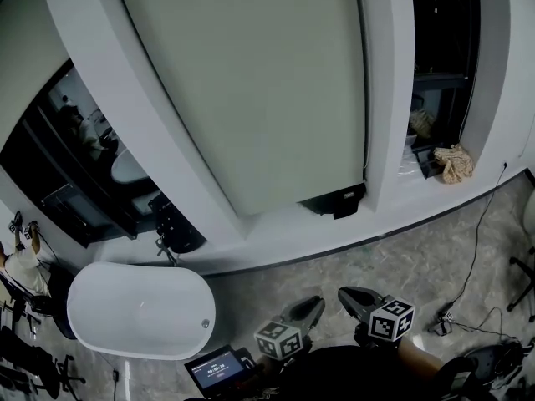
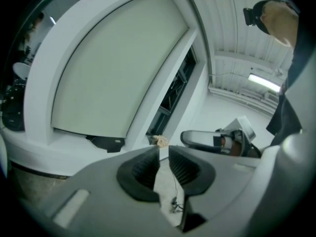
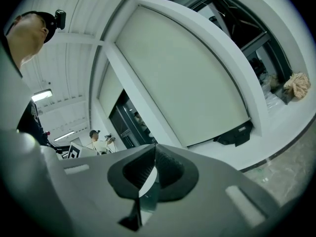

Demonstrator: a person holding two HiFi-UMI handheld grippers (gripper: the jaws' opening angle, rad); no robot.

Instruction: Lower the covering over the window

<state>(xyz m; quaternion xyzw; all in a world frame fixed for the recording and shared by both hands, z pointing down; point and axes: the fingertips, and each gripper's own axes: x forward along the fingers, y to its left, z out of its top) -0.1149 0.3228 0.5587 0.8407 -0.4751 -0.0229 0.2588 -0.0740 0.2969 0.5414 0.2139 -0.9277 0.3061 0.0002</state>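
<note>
**Head view:** The blind [image 1: 251,82] hangs drawn down over the window, its bottom edge just above the sill [image 1: 276,228]. A black box [image 1: 338,200] sits at its lower right corner. Both tongs are held low and close to the person's body, side by side and well apart from the window. The left tongs [image 1: 314,302] and right tongs [image 1: 346,294] both aim towards the wall. A bathtub [image 1: 138,307] stands on the floor to the left, and a cloth [image 1: 456,164] lies on the sill to the right.

**Left gripper view:** The left tongs stand slightly apart, with only floor showing through the narrow gap. They point roughly level at the blind's lower corner.

**Right gripper view:** The right tongs are pressed together at the tips and hold nothing. They too are held near level, facing the blind.

The lowering looks all but finished. The step now is probably a check that the bottom edge sits straight along the sill (the box may be keeping the right corner up). No pull cord can be made out for certain. Any last pull should be slow and straight down, so the fabric does not skew.
</note>
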